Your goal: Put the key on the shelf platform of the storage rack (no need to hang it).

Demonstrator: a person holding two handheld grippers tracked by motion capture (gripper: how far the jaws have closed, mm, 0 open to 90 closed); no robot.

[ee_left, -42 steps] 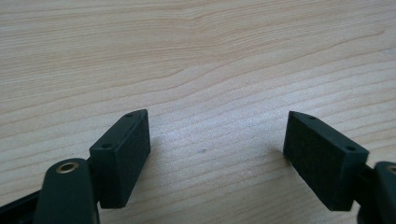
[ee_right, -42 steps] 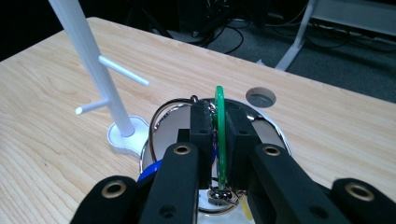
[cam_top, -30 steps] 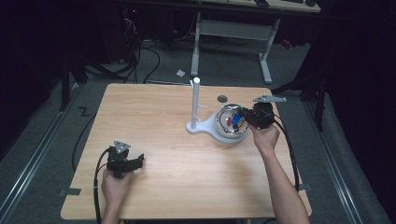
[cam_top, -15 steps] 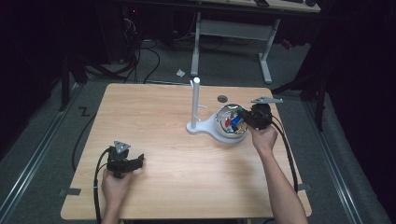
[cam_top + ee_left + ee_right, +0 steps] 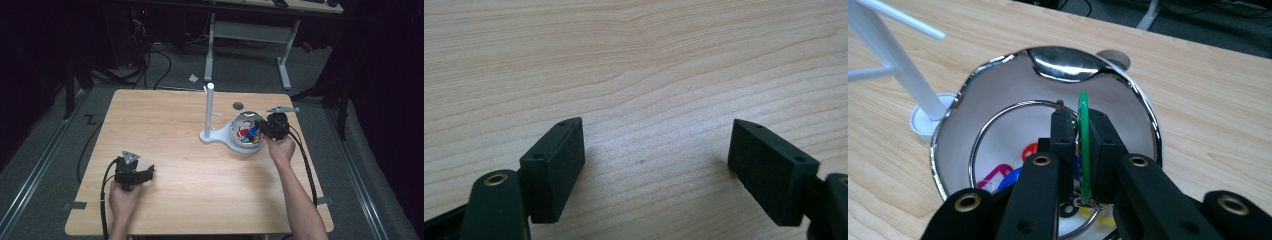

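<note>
while the left gripper (image 5: 148,173) rests on the near left part of the table (image 5: 165,125), the right gripper (image 5: 1081,131) is over the bowl (image 5: 998,95) at the far right. in the right gripper view its two black jaws are pressed on a thin green ring (image 5: 1083,145), one pad against each flat face, so the ring stands on edge between them with its top rising just above the fingertips. the pinched ring hangs inside the bowl's rim, above the bottom. under it lie other coloured rings: a pink one (image 5: 993,176), a red one (image 5: 1029,149), a blue one (image 5: 1010,178) and a bit of yellow (image 5: 1105,220), all partly hidden behind the jaws. the bowl is shiny metal with a wavy rim and mirrors the light on its far wall.

just beside the bowl, on its left in the high view, stands a white post (image 5: 209,107) on a round white base, with short pegs sticking out sideways. a small dark disc (image 5: 238,105) lies on the table beyond the bowl.

in the left gripper view the jaws are spread wide with only bare wood between them. the left hand (image 5: 122,197) holds that gripper low over the table, well apart from the bowl and post. the right hand (image 5: 281,149) grips its tool at the bowl's right edge, and a cable (image 5: 306,165) trails back along the forearm.
</note>
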